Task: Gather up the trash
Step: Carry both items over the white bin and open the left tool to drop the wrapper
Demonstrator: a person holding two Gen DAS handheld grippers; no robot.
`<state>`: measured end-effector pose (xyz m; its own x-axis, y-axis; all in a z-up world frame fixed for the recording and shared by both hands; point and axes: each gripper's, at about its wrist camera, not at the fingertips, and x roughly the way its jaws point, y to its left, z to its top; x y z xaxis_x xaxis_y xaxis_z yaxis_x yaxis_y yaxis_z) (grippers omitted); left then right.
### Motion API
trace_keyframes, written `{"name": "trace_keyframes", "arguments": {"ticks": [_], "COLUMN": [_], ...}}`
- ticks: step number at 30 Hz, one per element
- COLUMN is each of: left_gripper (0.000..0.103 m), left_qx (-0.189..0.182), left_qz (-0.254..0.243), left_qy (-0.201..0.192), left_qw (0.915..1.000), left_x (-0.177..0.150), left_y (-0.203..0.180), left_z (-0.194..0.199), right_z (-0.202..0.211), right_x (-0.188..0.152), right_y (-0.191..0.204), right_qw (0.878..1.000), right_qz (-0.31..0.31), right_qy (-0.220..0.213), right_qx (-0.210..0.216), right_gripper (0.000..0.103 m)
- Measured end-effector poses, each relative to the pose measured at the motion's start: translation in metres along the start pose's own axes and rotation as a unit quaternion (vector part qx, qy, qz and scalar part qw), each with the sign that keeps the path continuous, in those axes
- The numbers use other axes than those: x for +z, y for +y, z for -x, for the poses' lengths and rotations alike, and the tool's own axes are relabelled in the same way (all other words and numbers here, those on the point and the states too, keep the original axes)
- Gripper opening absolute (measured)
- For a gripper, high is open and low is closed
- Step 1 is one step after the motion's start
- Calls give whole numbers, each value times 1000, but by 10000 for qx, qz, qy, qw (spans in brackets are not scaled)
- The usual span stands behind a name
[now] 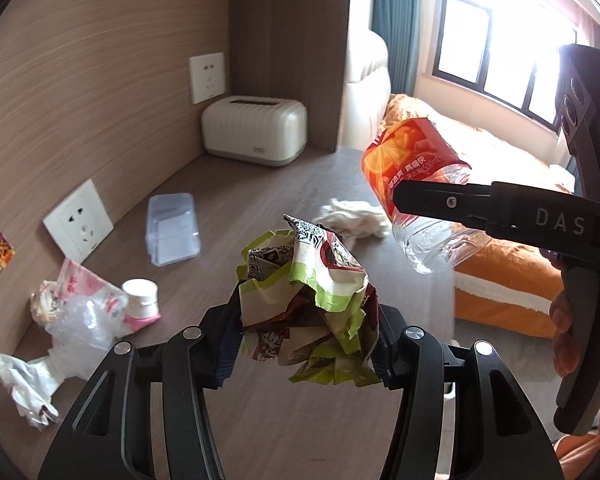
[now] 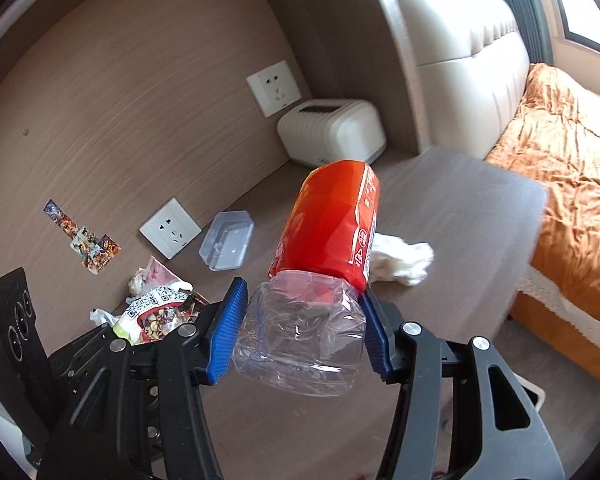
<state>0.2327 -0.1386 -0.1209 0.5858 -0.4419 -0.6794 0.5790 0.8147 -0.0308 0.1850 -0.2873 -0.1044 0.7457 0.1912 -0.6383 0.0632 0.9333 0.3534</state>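
Both claws were loaded and held above the tabletop [image 1: 260, 184]: the left claw [image 1: 304, 344] was clamped on a crumpled wrapper [image 1: 312, 292], and the right claw [image 2: 300, 324] was clamped across the clear lower body of an empty bottle [image 2: 324, 240] with an orange label, which stuck out forward and up past the pads [image 2: 226, 328]. No bin showed in either view, so the step in hand looked like carrying both pieces off to wherever the trash was being gathered. To do that well, the grips needed to stay firm but not harder; the thin bottle was already dented between the pads and would likely slip or pop out if squeezed more or swung fast. The wrapper was held only by its lower folds, so a level, unhurried carry suited it. More trash lay behind: a white tissue [image 1: 356, 216] far right, and a heap of bags [image 1: 80, 312] and paper [image 1: 20, 384] at the near left by a small white jar [image 1: 140, 296], well apart from a clear box [image 1: 172, 228].
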Motion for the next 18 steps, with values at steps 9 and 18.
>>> {"name": "trace_keyframes", "arguments": {"ticks": [9, 18], "left_gripper": [53, 53], "left_qx": [-633, -1176], "left_qz": [-398, -909], "left_qy": [62, 271], "left_qw": [9972, 9885], "left_x": [10, 14], "left_y": [-97, -190], "left_z": [-17, -48], "right_z": [71, 132], "right_x": [-13, -38], "right_y": [-68, -144], "right_qw": [9990, 9938], "right_qz": [-57, -188], "right_qy": [-199, -221], "right_qx": [-389, -1075], "right_gripper": [54, 54]}}
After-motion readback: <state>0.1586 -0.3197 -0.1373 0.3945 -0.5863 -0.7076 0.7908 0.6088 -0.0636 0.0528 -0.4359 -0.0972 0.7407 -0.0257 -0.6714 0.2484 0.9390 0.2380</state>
